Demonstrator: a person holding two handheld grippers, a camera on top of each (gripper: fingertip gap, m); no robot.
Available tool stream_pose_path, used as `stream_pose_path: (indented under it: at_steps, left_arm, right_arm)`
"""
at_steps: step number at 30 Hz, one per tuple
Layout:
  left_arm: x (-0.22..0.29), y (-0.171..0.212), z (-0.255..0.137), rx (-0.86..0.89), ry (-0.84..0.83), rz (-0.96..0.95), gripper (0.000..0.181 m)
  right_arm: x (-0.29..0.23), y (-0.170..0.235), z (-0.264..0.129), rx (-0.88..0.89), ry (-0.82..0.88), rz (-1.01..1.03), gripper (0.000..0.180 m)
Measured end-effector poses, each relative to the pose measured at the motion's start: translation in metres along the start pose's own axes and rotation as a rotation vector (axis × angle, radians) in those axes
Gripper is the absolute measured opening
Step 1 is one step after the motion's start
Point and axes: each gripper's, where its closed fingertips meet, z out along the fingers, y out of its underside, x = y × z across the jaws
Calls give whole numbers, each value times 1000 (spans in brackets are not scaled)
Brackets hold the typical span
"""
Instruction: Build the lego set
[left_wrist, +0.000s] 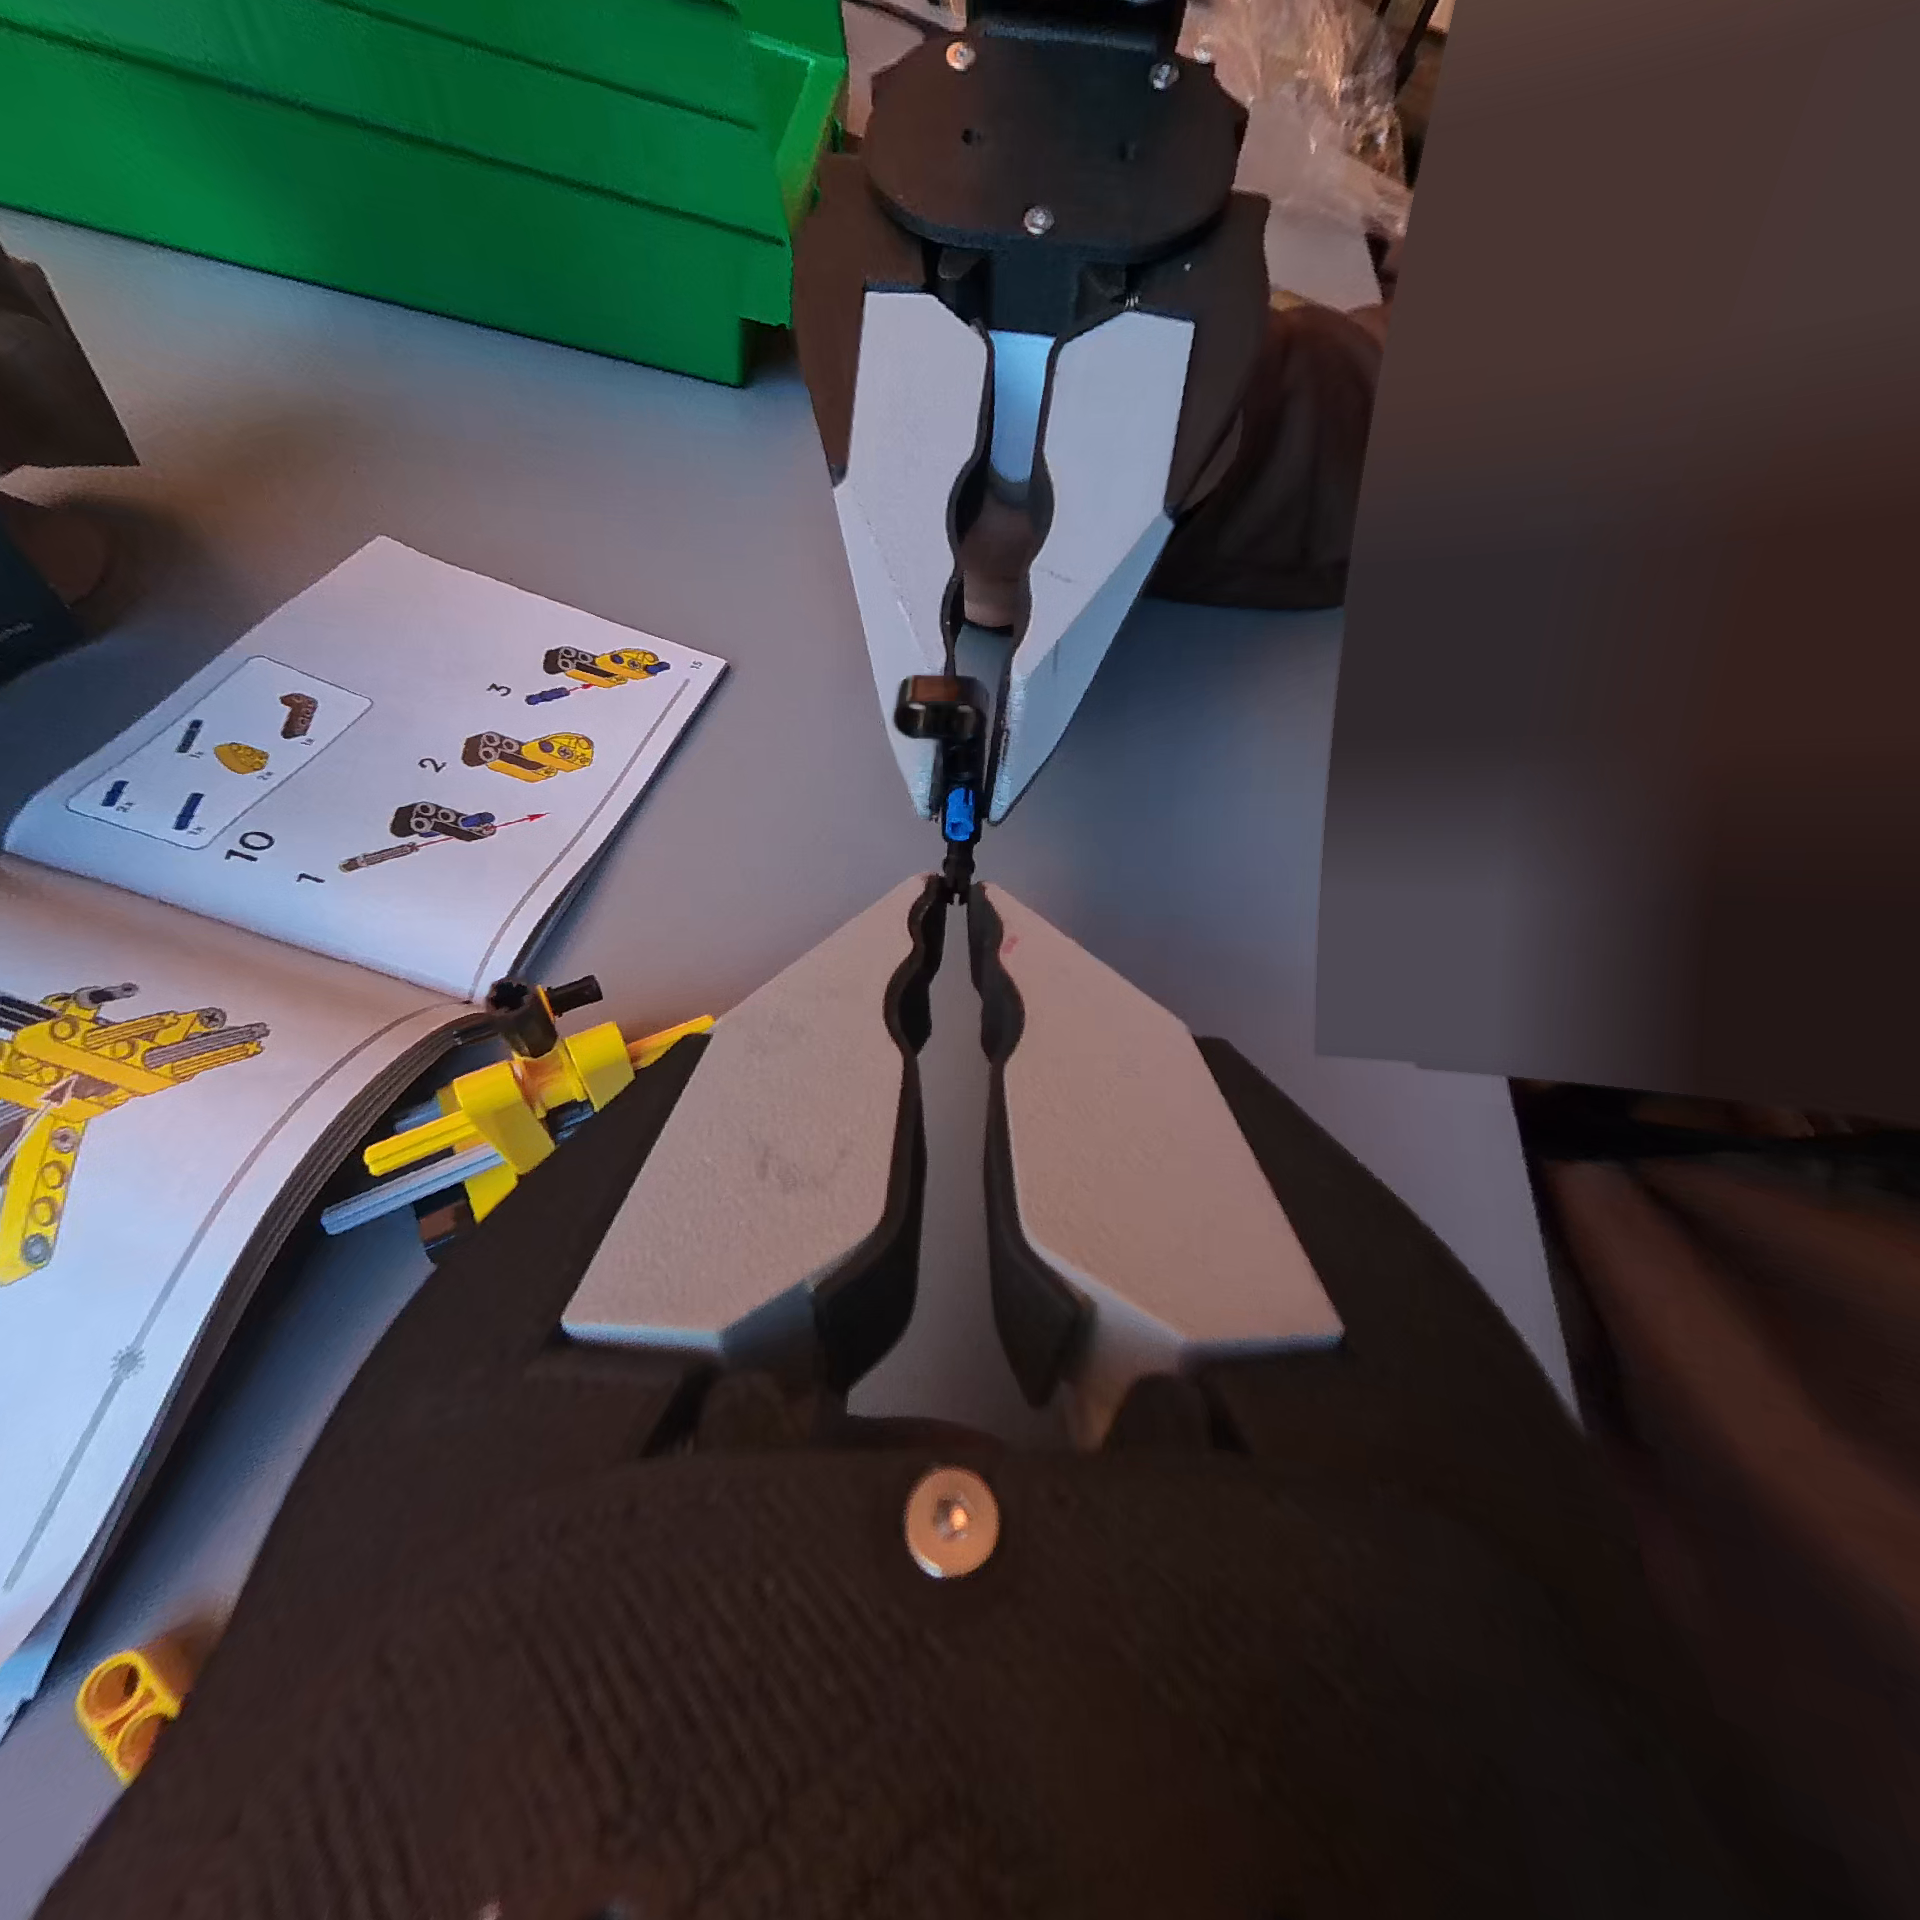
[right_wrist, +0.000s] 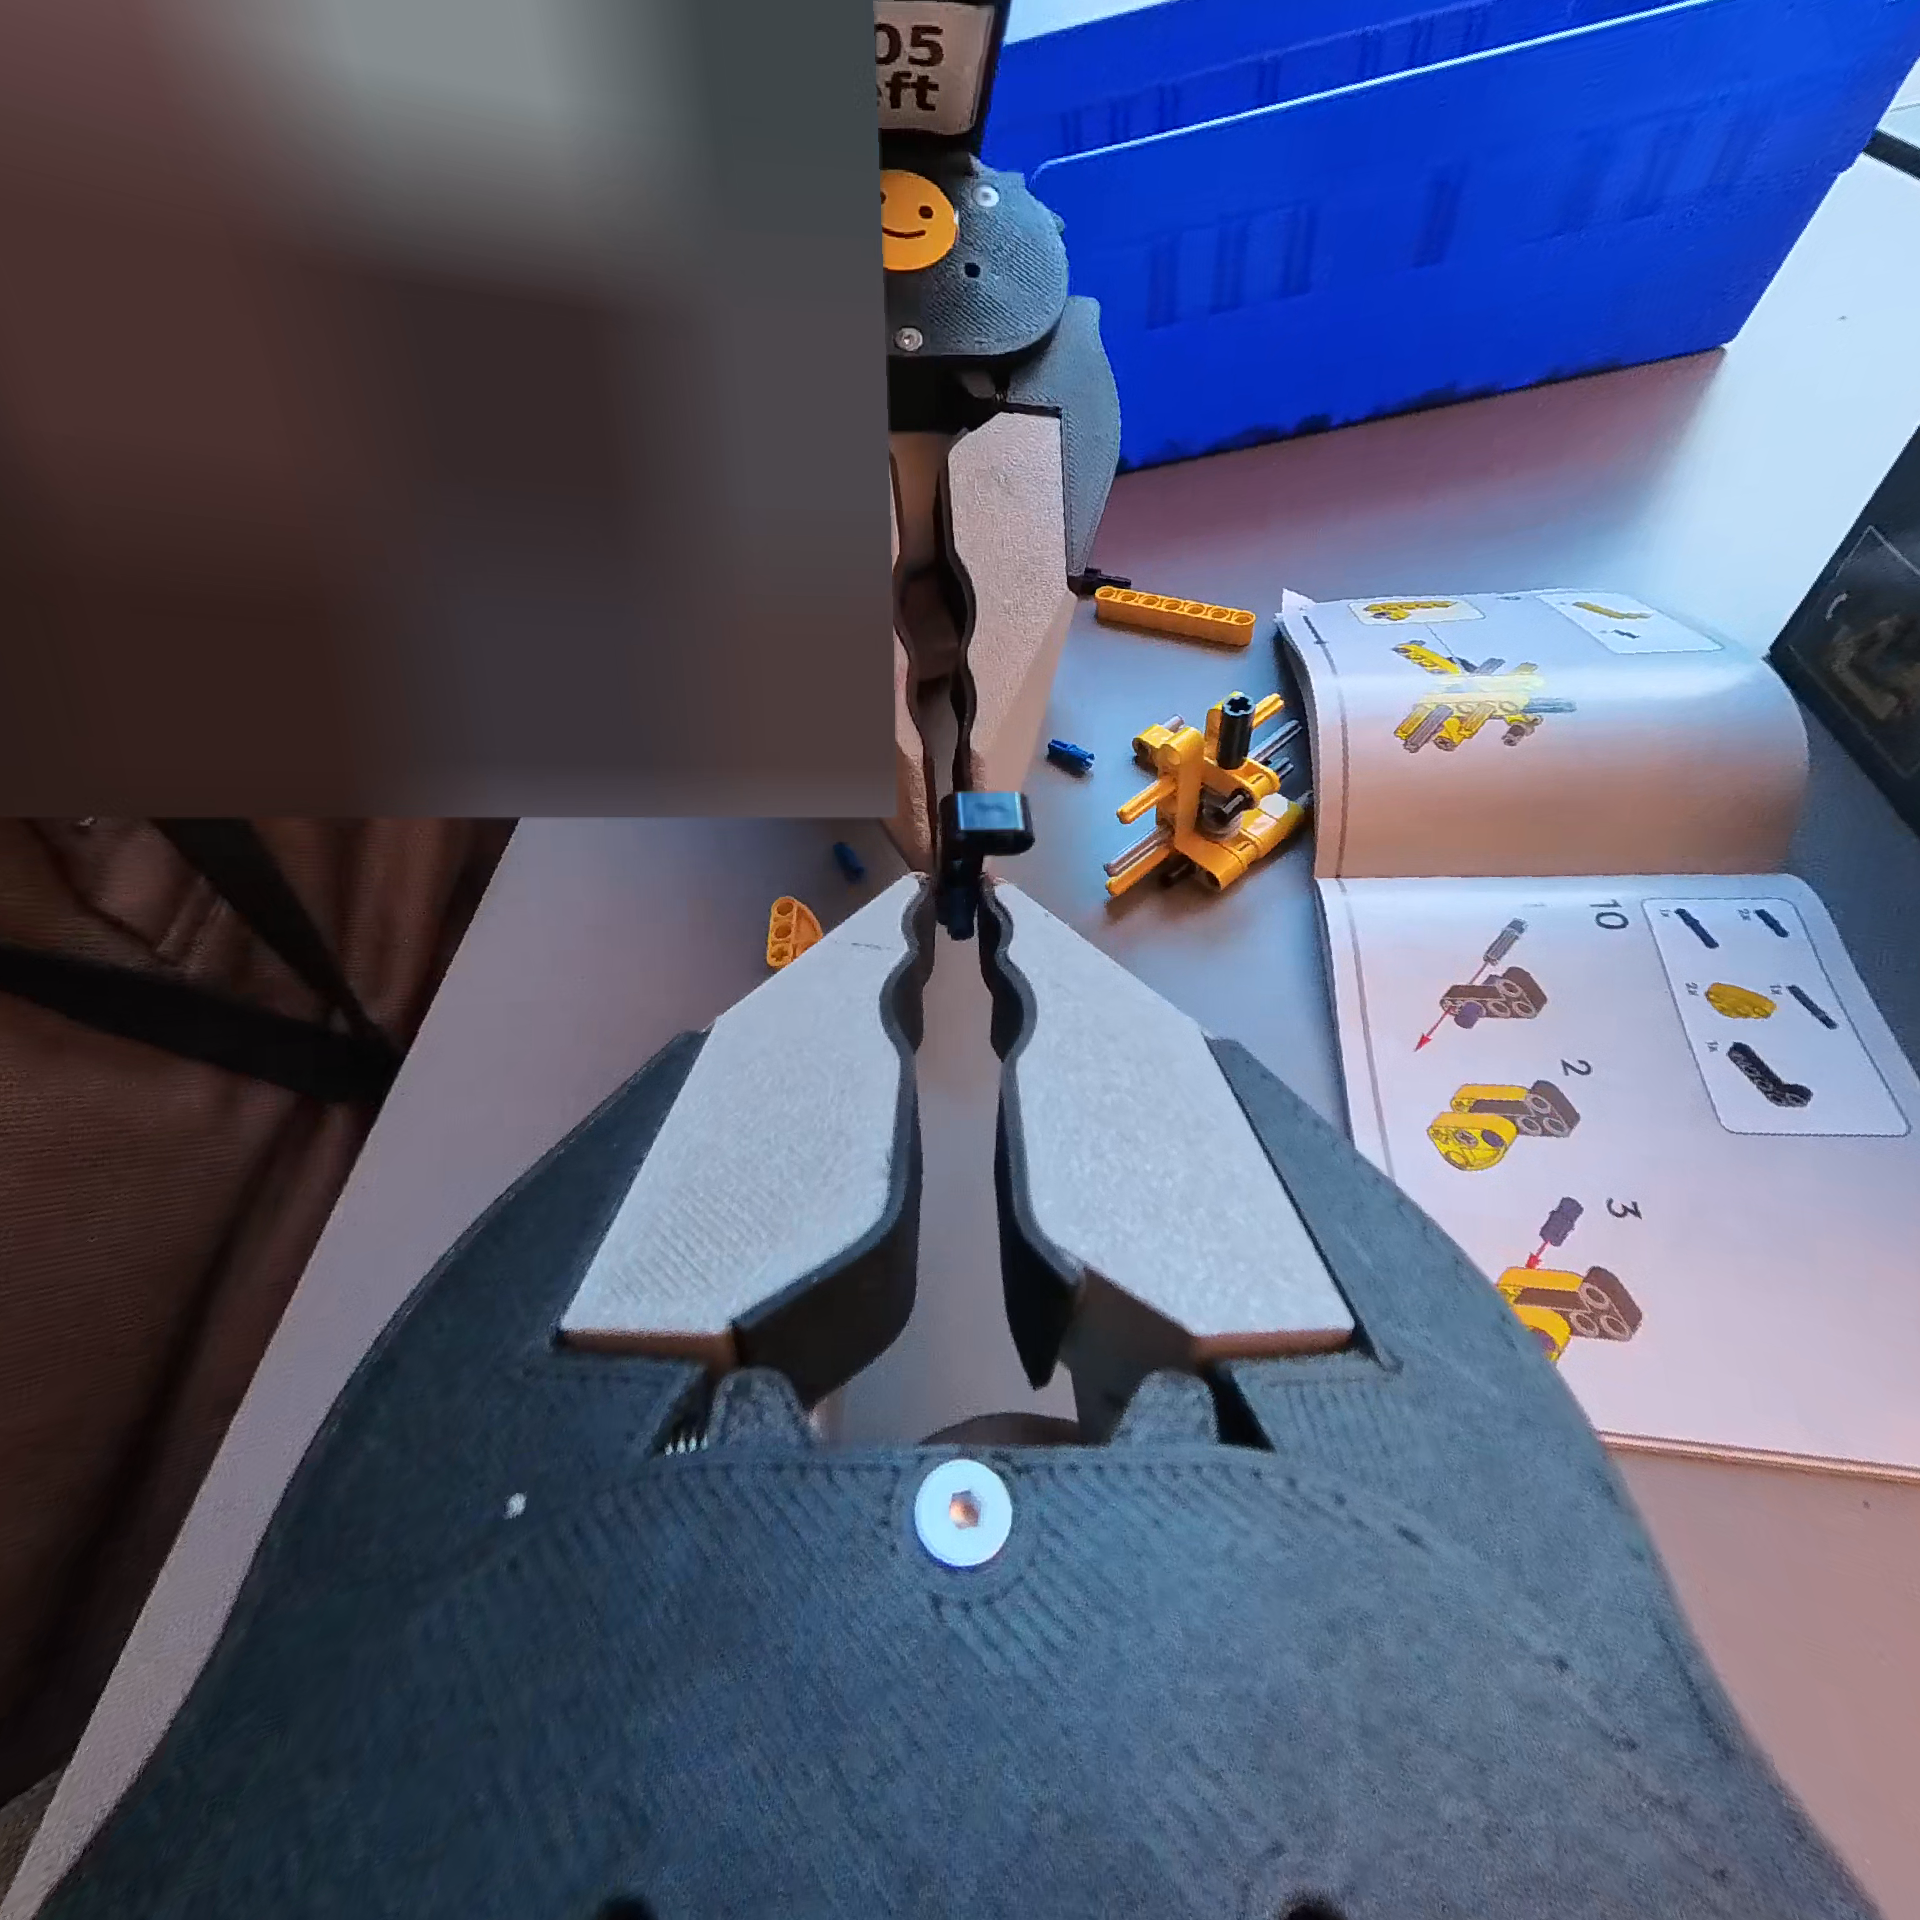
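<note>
My two grippers meet tip to tip above the grey table (left_wrist: 727, 499). My right gripper (right_wrist: 956, 899) is shut on a small black bent beam (right_wrist: 987, 816) with a blue pin (right_wrist: 956, 914) in it. From the left wrist view it comes in from the top (left_wrist: 961, 816), with the beam (left_wrist: 935, 707) and blue pin (left_wrist: 958, 810) at its tips. My left gripper (left_wrist: 954, 891) is shut on a thin black pin (left_wrist: 956, 864) that sticks out below the blue pin. A yellow part-built model (left_wrist: 520, 1101) lies by the open instruction booklet (left_wrist: 343, 790).
A green box (left_wrist: 416, 156) stands at the back in the left wrist view, and a blue box (right_wrist: 1455, 208) in the right wrist view. Loose on the table are a long yellow beam (right_wrist: 1174, 615), a small yellow piece (right_wrist: 792, 928) and blue pins (right_wrist: 1070, 753).
</note>
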Motion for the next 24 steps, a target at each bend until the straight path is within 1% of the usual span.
stream_pose_path:
  at_steps: [1,6,24]
  left_arm:
    - [-1,-1,0,7,2,-10,1]
    - [-4,-5,-1,32,5,-66,1]
    - [-3,-4,0,30,15,-77,1]
  right_arm:
    - [1,0,0,-3,0,6,4]
    - [4,0,0,-4,6,27,4]
    - [3,1,0,-9,-5,36,4]
